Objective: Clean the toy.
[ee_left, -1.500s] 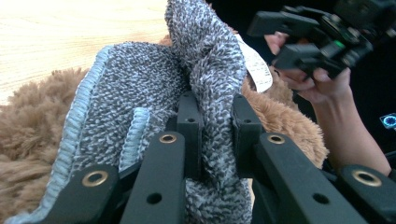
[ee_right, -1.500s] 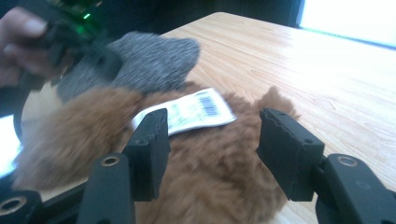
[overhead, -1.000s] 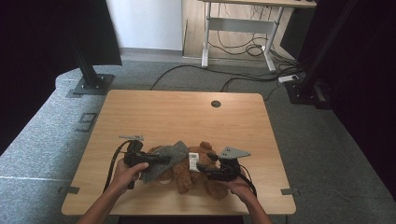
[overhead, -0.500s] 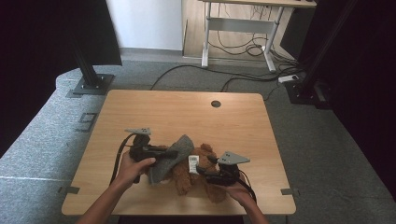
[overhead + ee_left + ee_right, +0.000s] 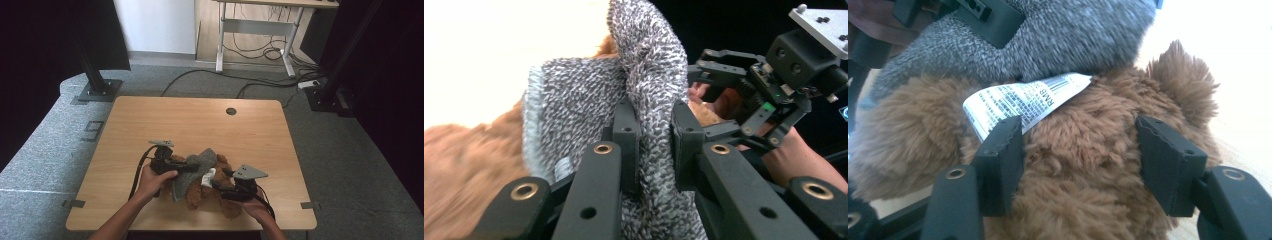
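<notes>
A brown teddy bear [image 5: 227,206] lies near the table's front edge, with a white label [image 5: 207,177] on it. My left gripper [image 5: 192,166] is shut on a fold of grey knitted cloth [image 5: 200,161] that drapes over the bear. In the left gripper view the knit [image 5: 574,100] bulges up between the pads of the left gripper [image 5: 654,130]. My right gripper [image 5: 216,186] comes in from the right. In its own view the right gripper [image 5: 1083,150] has its pads sunk in the bear's fur [image 5: 1088,115] on both sides. Its jaws have just been opening a little, with the bear still between them.
The wooden table [image 5: 200,120] has a round cable hole [image 5: 231,111] at the back. A cable trails from each gripper toward the front edge. Black stands and a desk frame with floor cables lie beyond the table.
My left gripper has moved away from the person and a little right, drawing the grey knit up and over the bear. The right hand has stayed in place on the bear.
</notes>
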### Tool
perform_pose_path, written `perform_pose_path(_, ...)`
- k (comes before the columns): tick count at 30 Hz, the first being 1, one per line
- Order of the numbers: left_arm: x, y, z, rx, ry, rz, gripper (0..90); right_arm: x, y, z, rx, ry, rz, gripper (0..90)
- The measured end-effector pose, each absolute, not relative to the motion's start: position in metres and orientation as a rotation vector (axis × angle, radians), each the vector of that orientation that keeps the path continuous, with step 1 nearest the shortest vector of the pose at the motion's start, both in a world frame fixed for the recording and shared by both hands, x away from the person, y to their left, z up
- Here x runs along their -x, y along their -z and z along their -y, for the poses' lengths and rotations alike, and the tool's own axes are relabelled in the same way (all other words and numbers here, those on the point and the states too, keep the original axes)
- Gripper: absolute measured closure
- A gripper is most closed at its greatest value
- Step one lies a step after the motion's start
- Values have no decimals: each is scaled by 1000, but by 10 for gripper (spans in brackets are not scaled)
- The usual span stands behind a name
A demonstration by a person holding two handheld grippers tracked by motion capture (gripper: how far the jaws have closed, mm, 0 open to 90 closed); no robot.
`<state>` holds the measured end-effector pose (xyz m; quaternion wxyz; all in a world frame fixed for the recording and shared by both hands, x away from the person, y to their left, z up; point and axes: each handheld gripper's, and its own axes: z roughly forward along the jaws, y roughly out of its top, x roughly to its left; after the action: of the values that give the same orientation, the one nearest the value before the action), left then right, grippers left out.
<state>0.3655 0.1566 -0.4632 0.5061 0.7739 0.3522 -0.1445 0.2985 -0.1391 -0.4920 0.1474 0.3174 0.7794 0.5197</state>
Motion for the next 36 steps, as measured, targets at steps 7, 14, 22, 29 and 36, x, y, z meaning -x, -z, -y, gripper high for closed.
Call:
perform_pose_path(7, -363, 465, -170, -1855, 362, -851, 768, -288, 514, 140, -948, -1322, -2399, 277)
perform_pose_path(14, -358, 465, -183, -1844, 361, -853, 767, -288, 517, 136, -900, -1316, -2401, 517)
perform_pose_path(22, -356, 475, -190, -1820, 418, -859, 767, -286, 521, 131, -859, -1293, -2421, 576)
perform_pose_path(29, -361, 478, -186, -1813, 414, -863, 768, -288, 523, 129, -880, -1243, -2383, 602)
perform_pose_path(36, -365, 481, -184, -1802, 402, -863, 770, -291, 524, 129, -893, -1229, -2345, 610)
